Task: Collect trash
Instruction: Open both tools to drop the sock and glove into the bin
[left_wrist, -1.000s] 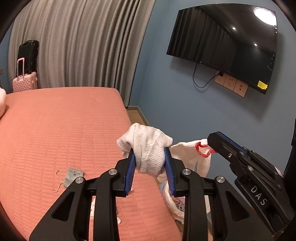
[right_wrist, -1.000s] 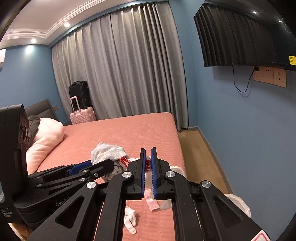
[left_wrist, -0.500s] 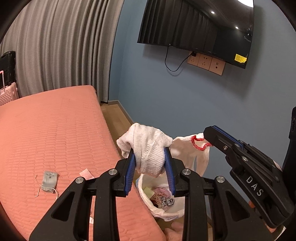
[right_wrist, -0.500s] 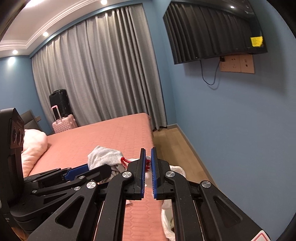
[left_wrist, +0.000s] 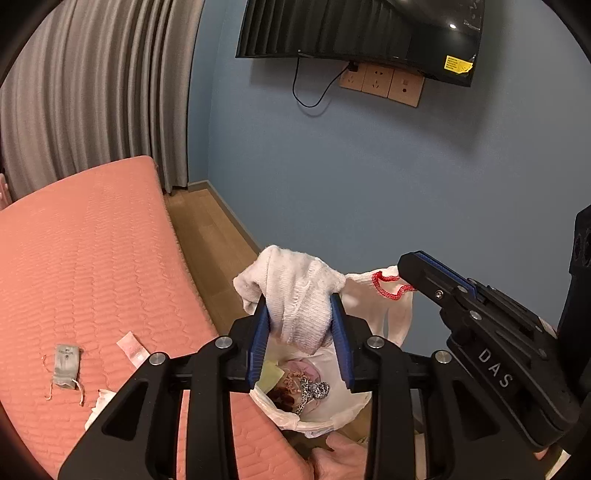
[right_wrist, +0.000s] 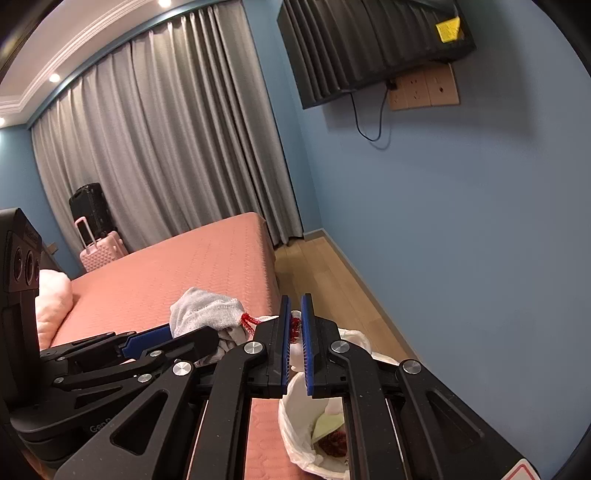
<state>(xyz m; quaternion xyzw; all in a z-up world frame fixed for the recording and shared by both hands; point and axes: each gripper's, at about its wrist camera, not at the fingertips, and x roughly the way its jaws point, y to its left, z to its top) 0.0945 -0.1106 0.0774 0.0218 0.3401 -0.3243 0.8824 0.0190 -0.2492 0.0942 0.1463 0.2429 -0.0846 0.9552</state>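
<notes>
Both claws clamped: left claw (left_wrist: 299, 325) w/ sock (left_wrist: 295, 295), right claw (right_wrist: 295, 332) w/ bag handle (right_wrist: 295, 325).

The left gripper (left_wrist: 300, 332) has its fingers clamped on a white sock (left_wrist: 295, 295); the right gripper (right_wrist: 295, 345) beside it pinches a bag's red drawstring (right_wrist: 294, 325)

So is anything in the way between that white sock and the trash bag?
Nothing visible is. The left gripper holds the white sock right above the trash bag, whose mouth gapes open underneath. The right gripper pinches the bag's red drawstring off to one side, clear of the drop.
</notes>
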